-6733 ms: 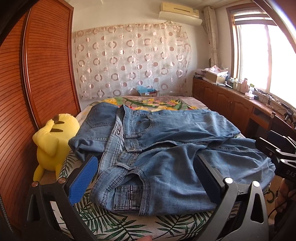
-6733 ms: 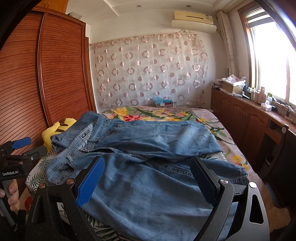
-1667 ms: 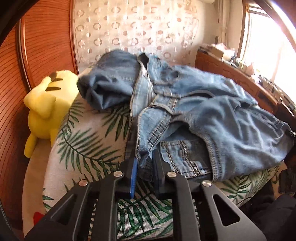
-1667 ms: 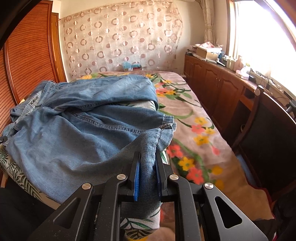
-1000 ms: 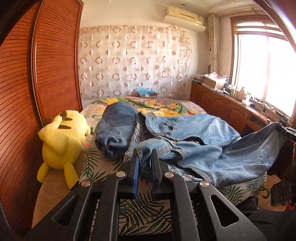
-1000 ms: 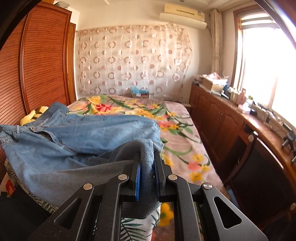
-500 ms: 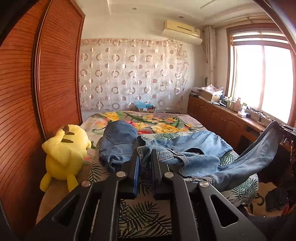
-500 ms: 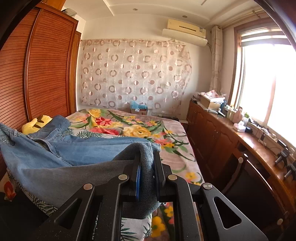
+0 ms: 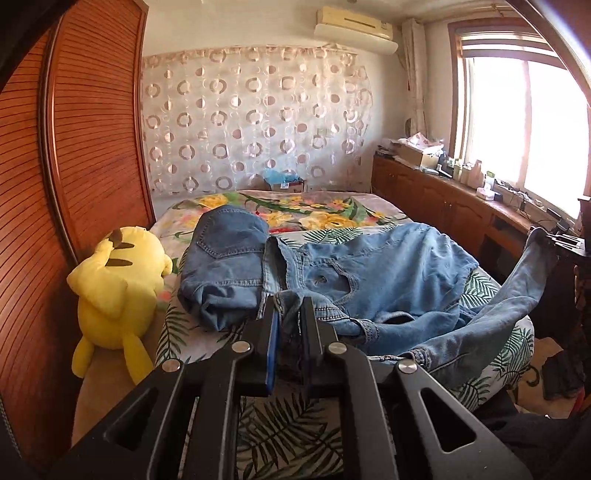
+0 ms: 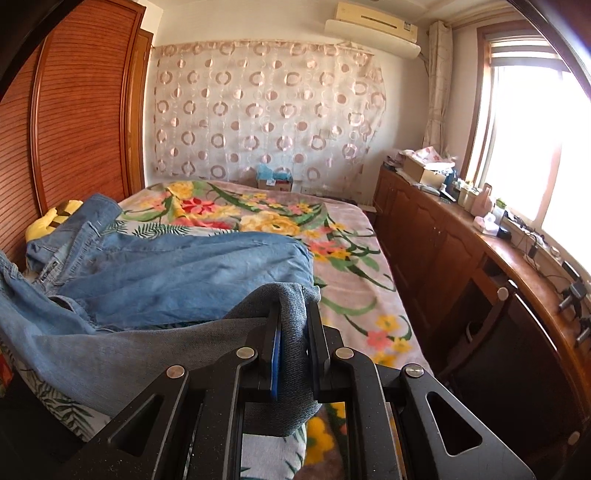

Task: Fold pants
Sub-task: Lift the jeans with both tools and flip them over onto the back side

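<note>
2 pairs of blue jeans occupied the near half of the bed [image 9: 325, 210], whose floral cover ran back to the far edge below the circle-patterned curtain [image 9: 251, 129]. A louvred wooden wardrobe [image 9: 88, 147] stood along the bed's left edge and a long wooden cabinet [image 10: 454, 236] along its right edge under the window [image 9: 524, 122].

The lifted jeans [image 9: 491, 314] were stretched across the near edge of the bed, one end at the near left corner and a leg rising off the near right corner into the air. The second pair of jeans [image 9: 373, 269] lay flat on the cover just behind them, a folded-over part [image 9: 221, 266] toward the left edge.

A yellow plush toy [image 9: 114, 284] sat against the wardrobe at the bed's left edge, just beside the folded denim.

The left gripper [image 9: 290, 317] was clamped narrow on the waistband of the lifted jeans, above the near left corner. The right gripper [image 10: 293, 325] was likewise pinched tight on a bunched fold of the leg, with cloth draped over and hanging below its fingers [image 10: 275, 347], above the near right part of the bed.

An air conditioner [image 10: 373, 24] hung high on the far wall.
</note>
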The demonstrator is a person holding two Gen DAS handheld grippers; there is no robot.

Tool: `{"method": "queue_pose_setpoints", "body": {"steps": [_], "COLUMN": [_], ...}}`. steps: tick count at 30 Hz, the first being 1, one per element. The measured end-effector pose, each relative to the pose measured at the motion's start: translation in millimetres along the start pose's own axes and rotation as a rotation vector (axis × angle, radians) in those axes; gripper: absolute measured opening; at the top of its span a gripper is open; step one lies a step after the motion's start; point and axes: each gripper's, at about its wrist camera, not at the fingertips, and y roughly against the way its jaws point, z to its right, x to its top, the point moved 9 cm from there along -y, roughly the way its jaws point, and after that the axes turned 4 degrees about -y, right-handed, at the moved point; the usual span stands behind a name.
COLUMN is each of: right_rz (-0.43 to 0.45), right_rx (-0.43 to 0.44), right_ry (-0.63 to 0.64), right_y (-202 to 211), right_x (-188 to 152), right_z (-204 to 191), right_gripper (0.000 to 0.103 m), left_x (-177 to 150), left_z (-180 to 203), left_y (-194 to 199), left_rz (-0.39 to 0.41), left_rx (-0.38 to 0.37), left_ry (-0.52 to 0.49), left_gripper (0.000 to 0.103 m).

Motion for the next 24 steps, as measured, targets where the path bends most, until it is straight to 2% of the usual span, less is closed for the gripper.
{"method": "queue_pose_setpoints", "body": {"steps": [7, 13, 24], "right_rz": [-0.001, -0.001, 0.007], "right_rx": [-0.023, -0.026, -0.029], "right_ry": [-0.008, 0.012, -0.005], "right_y": [-45.3, -74.3, -121.2], "right_x": [50.5, 67.2, 90.2], "right_z": [7.7, 3.9, 14.5], "right_gripper": [0.012, 0.012, 0.012], "left_x": [34.1, 51.7, 90.7], "left_z": [-2.0, -7.8, -21.2], "left_y": [-49.2, -91.0, -138.1], "left_rz": [0.001, -0.020, -0.026], "left_rx": [0.010, 0.020, 0.039], "left_ry": [-0.044, -0.056, -0.053], "left_gripper": [0.012, 0.012, 0.012]}}
